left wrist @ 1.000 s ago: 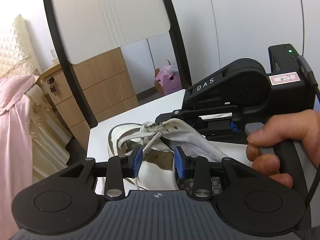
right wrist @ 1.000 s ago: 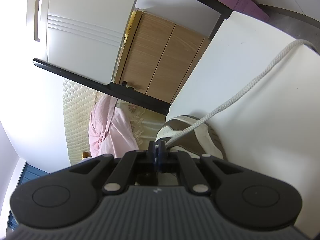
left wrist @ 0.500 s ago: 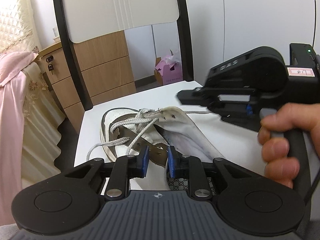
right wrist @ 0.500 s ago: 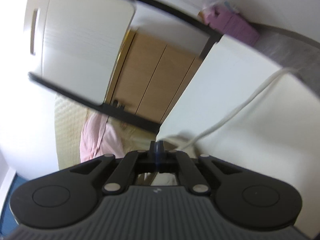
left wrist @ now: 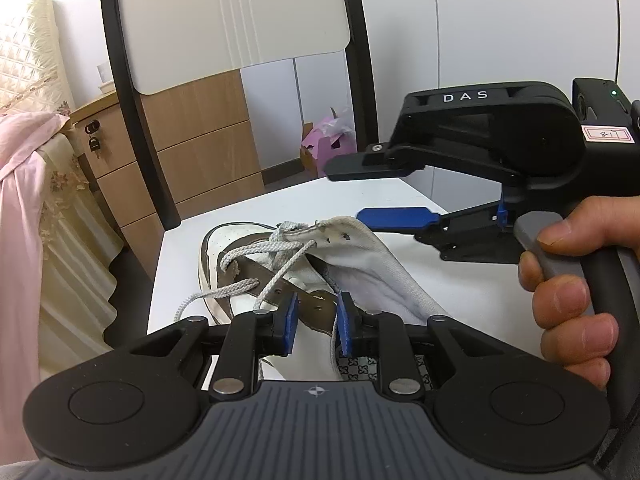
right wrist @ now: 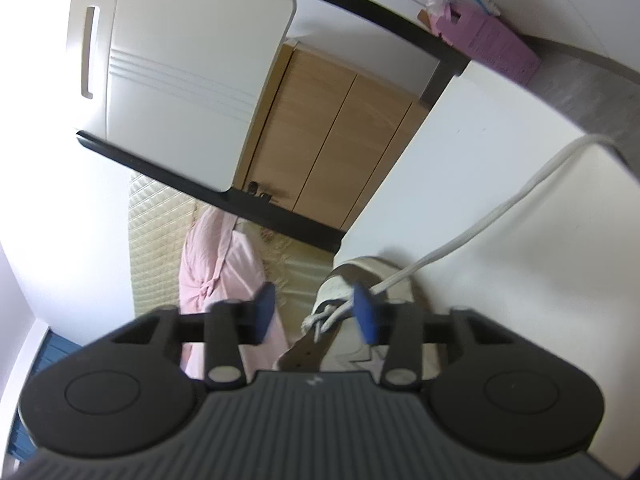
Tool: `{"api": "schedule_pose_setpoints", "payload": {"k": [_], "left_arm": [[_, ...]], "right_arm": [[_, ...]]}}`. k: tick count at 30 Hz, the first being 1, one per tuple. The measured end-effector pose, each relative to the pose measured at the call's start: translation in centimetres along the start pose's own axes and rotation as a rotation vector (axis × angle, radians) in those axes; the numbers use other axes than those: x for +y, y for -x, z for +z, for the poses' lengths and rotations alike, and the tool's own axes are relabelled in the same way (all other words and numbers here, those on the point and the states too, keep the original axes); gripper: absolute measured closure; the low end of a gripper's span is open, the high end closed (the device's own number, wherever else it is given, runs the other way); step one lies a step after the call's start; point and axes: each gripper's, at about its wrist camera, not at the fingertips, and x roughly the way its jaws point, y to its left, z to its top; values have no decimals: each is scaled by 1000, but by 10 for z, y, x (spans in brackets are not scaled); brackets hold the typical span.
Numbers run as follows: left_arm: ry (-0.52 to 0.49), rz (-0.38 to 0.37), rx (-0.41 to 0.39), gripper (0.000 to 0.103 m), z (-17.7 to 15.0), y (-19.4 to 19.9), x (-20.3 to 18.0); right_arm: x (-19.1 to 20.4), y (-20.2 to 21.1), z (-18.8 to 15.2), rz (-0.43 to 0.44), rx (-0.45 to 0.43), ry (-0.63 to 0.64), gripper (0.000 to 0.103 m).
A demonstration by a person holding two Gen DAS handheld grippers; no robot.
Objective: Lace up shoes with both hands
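Note:
A white and brown shoe (left wrist: 248,276) lies on the white table (left wrist: 460,288), with grey-white lace (left wrist: 276,250) crossed over its front eyelets. My left gripper (left wrist: 316,320) is shut on the shoe's brown eyelet flap (left wrist: 316,304), its blue pads on either side. My right gripper (left wrist: 372,192), held by a hand (left wrist: 568,280), hovers just right of the raised tongue (left wrist: 360,248). Its jaws are opening. In the right wrist view the right gripper (right wrist: 316,308) has its pads apart. A loose lace strand (right wrist: 480,232) runs past the right pad toward the table's far edge, and nothing is pinched.
A black-framed chair with a white back (left wrist: 240,20) stands beyond the table. Behind it are wooden drawers (left wrist: 192,160) and a pink box (left wrist: 328,144) on the floor. A bed with pink cloth (left wrist: 24,208) lies to the left. The table edge (left wrist: 156,288) runs just left of the shoe.
The right gripper went from shut on the lace to open, and the strand now hangs slack. The left jaws narrowed onto the eyelet flap. The right gripper shifted up and right of the shoe.

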Motion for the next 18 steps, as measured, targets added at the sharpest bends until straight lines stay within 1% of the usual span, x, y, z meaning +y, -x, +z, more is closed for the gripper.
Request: {"api": "schedule_pose_setpoints", "payload": {"k": [3, 5, 9, 10, 11, 12, 15, 18], "left_arm": [[0, -2, 0, 78, 0, 0, 1], [-1, -2, 0, 78, 0, -1, 0], [-1, -1, 2, 78, 0, -2, 0], [-1, -1, 1, 78, 0, -2, 0], [-1, -1, 1, 78, 0, -2, 0], [-1, 0, 2, 78, 0, -2, 0], [4, 1, 7, 78, 0, -3, 0], [11, -1, 13, 78, 1, -3, 0]], "right_arm": [[-2, -5, -2, 4, 21, -19, 61], [-2, -8, -3, -3, 32, -20, 71], [-3, -15, -5, -12, 58, -17, 82], [-3, -17, -6, -14, 65, -13, 87], [-3, -19, -6, -15, 72, -7, 96], [-1, -21, -7, -15, 80, 3, 100], [2, -19, -8, -24, 66, 23, 100], [4, -15, -5, -34, 21, 30, 101]]}}
